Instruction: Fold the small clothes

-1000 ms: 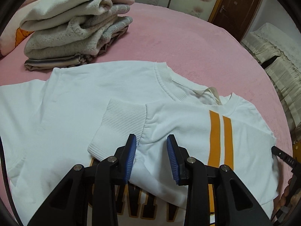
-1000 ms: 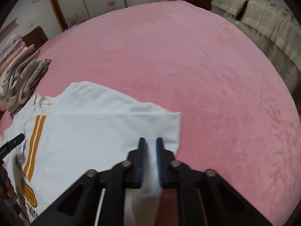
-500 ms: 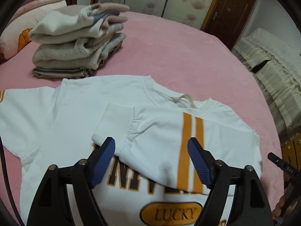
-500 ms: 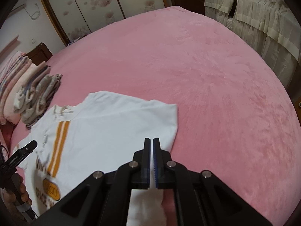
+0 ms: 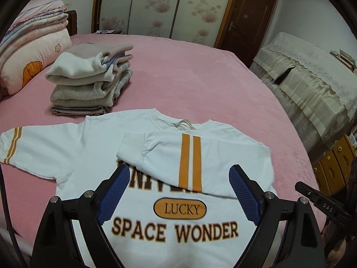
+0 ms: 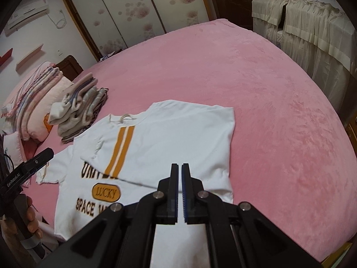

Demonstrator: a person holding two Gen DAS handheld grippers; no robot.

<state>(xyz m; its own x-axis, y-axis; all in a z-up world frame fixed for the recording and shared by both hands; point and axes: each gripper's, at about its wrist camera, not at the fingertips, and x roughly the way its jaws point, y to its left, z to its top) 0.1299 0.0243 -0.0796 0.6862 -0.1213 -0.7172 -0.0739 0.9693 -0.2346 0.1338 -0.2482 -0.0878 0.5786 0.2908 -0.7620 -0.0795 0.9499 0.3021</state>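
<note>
Right sleeve (image 5: 191,156) folded across white sweatshirt (image 5: 93,143). Left gripper (image 5: 178,192) opening, empty; right gripper (image 6: 179,192) closed, empty. Next: left sleeve (image 5: 33,145) likely needs folding in.

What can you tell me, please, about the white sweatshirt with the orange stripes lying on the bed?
The white cotton-looking sweatshirt with orange stripes lies flat, front up, on the pink plush bedspread, neck toward the stack of folded clothes. One striped sleeve is folded across the chest, partly covering the dark lettering above an orange LUCKY badge and SPACE WONDER; the other sleeve lies spread out. Neither claw touches it.
</note>
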